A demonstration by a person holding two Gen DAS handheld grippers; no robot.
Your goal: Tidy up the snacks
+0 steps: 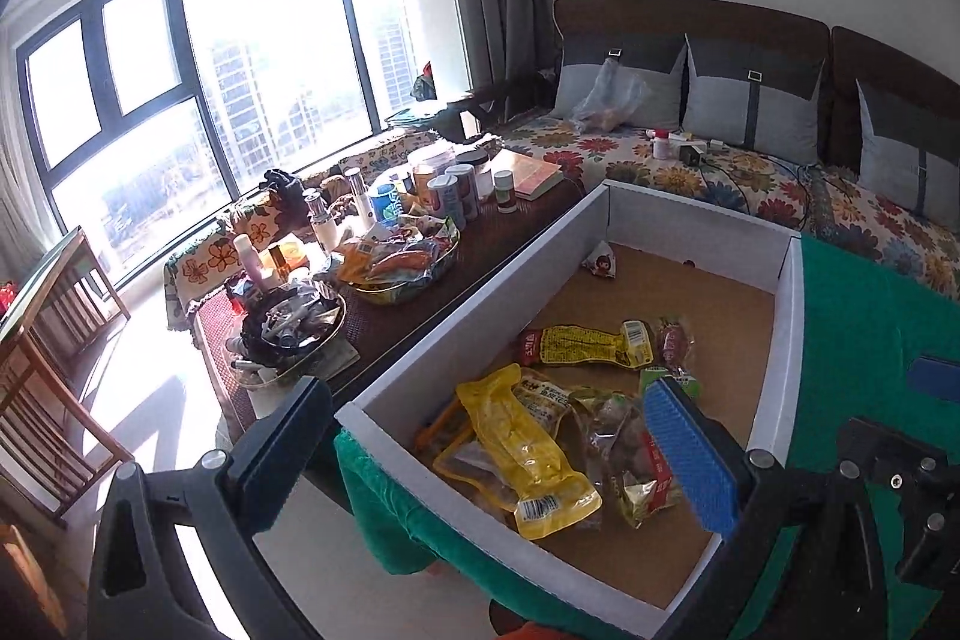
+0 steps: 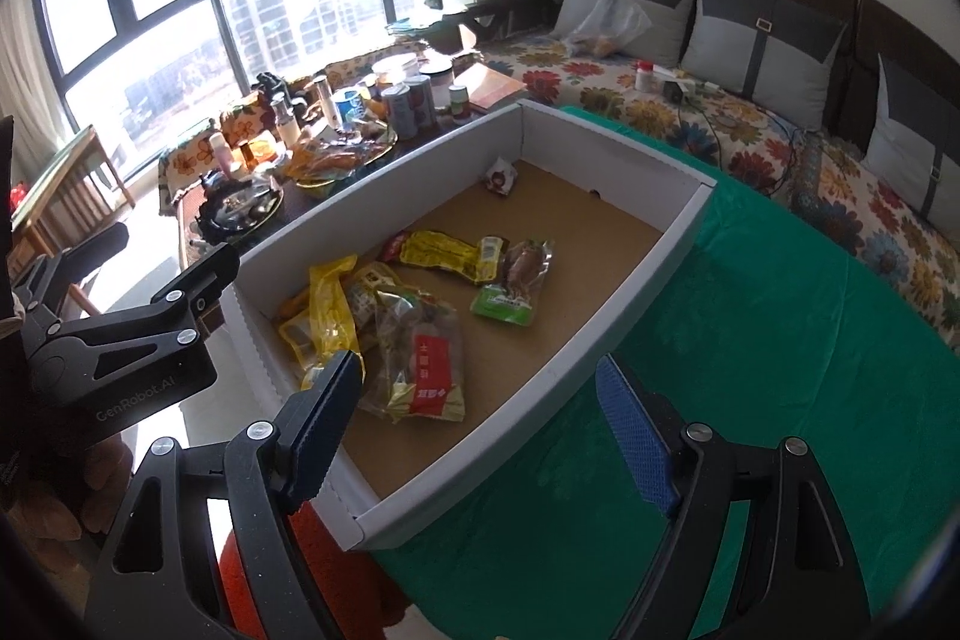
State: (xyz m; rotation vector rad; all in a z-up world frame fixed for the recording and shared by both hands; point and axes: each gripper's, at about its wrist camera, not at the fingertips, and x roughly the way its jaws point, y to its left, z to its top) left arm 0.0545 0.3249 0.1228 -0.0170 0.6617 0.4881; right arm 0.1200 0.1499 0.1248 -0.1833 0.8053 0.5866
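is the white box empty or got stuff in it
Not empty: the box holds several snack packets, mostly bunched at its near end, one small packet far.

One white box on green cloth. Inside box: one small packet alone at far corner; one long yellow packet mid-box; one green-ended packet beside it; one red-label packet and at least two yellow packets piled at near end, exact pile count unclear. Beyond box: two snack-filled trays on worktop, three grey cushions on sofa. Two grippers.
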